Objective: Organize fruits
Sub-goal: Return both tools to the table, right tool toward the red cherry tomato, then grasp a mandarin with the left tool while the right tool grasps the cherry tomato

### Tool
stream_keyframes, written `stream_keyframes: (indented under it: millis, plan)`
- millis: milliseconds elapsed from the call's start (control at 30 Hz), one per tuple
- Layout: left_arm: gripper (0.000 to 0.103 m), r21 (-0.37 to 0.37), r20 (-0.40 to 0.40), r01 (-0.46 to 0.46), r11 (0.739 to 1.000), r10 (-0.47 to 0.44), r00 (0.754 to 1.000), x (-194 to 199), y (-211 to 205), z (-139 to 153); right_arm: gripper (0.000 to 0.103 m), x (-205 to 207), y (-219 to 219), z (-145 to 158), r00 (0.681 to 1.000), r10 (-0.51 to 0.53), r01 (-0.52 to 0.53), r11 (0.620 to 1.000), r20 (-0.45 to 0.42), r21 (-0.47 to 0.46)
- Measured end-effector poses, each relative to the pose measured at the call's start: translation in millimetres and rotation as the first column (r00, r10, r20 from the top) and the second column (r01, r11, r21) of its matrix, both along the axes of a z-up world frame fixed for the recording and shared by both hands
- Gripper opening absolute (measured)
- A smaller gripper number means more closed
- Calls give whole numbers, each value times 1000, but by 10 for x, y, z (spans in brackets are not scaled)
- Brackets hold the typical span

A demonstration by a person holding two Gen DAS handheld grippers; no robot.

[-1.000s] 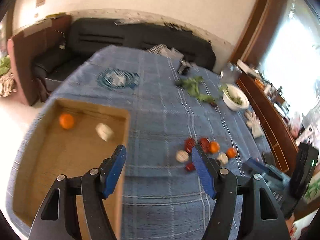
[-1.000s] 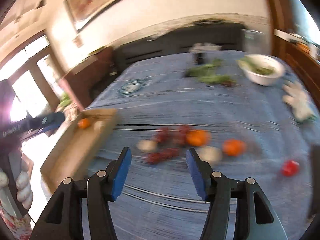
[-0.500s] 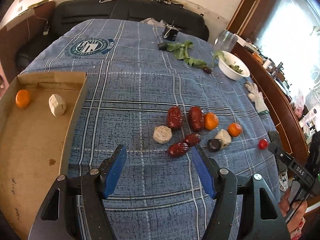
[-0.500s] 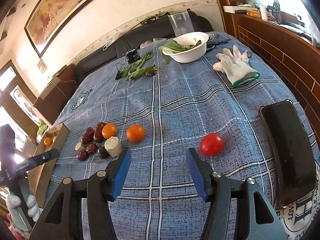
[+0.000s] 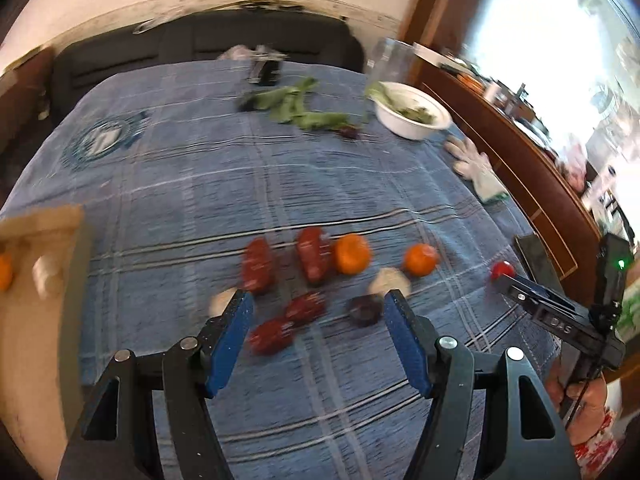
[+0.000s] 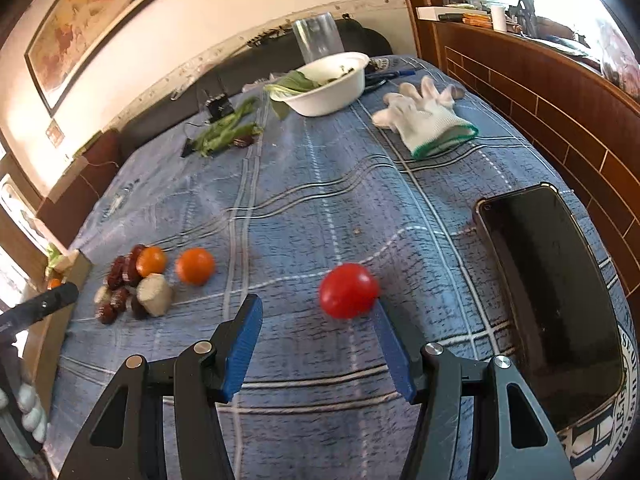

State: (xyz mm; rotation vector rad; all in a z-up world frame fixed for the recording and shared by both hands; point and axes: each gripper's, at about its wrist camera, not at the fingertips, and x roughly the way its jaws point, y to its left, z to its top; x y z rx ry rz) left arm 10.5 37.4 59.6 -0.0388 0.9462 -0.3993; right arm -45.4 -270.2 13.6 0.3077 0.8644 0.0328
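A cluster of fruit lies on the blue checked cloth: several dark red dates (image 5: 258, 266), two oranges (image 5: 352, 254) (image 5: 420, 259), pale chunks (image 5: 390, 280) and a dark purple piece (image 5: 362, 310). My left gripper (image 5: 318, 314) is open and empty, just above the nearest dates. A red tomato (image 6: 348, 290) lies apart from the cluster, just ahead of my right gripper (image 6: 316, 320), close to its right finger. The right gripper is open and empty. The cardboard box (image 5: 36, 280) at the left holds an orange and a pale chunk.
A white bowl (image 6: 332, 88) with greens, loose green leaves (image 6: 224, 132), a white glove (image 6: 428, 120) and a clear glass (image 6: 318, 38) are at the far side. A black phone (image 6: 548, 292) lies right of the tomato. A wooden ledge runs along the right.
My left gripper has swung from the box to the fruit cluster and come closer to it. My right gripper has moved right and forward, up to the tomato. Both stay open.
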Motion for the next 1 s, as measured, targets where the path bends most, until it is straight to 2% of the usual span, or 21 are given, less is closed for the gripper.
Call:
stream_keyframes:
  millis: [167,200,300,433,567,700,733,767,833,867,1000]
  plan:
    - [66,44,19,102,994,-103,995,118,-489,-39,60,104,-25,-30,1000,4,-4,1000,0,-14]
    - [66,52,23,118,992,-119,993,136,-566,-48,57,116,-16,-33,1000,5,-5,1000,1,-25]
    - [59,65,22,187,980,-189,982,228,-848,-90,53,130,2,-41,1000,9,-8,999,4,-39]
    - [48,124,-11,256,959,-257,966,353,-1151,-251,53,114,-19,-47,1000,14,-14,1000,10,-21]
    - [47,164,-43,297,941,-294,955,393,-1289,-414,53,111,-23,-48,1000,18,-18,1000,13,-13]
    - [40,220,-20,304,927,-307,952,349,-1368,-491,53,113,-21,-50,1000,18,-18,1000,17,-9]
    - [31,226,-13,298,927,-303,953,338,-1374,-487,53,115,-23,-51,1000,18,-18,1000,18,-8]
    - [29,224,-13,295,929,-300,954,340,-1375,-485,52,114,-26,-50,1000,16,-16,1000,19,-7]
    - [28,212,-16,274,938,-277,961,335,-1349,-478,38,111,-32,-53,1000,7,-6,1000,18,-11]
    - [28,208,-17,265,942,-267,964,329,-1334,-470,34,110,-37,-54,1000,5,-5,1000,17,-10]
    - [28,170,-12,239,956,-240,971,223,-1190,-346,33,72,-15,-16,1000,-3,4,1000,18,-28]
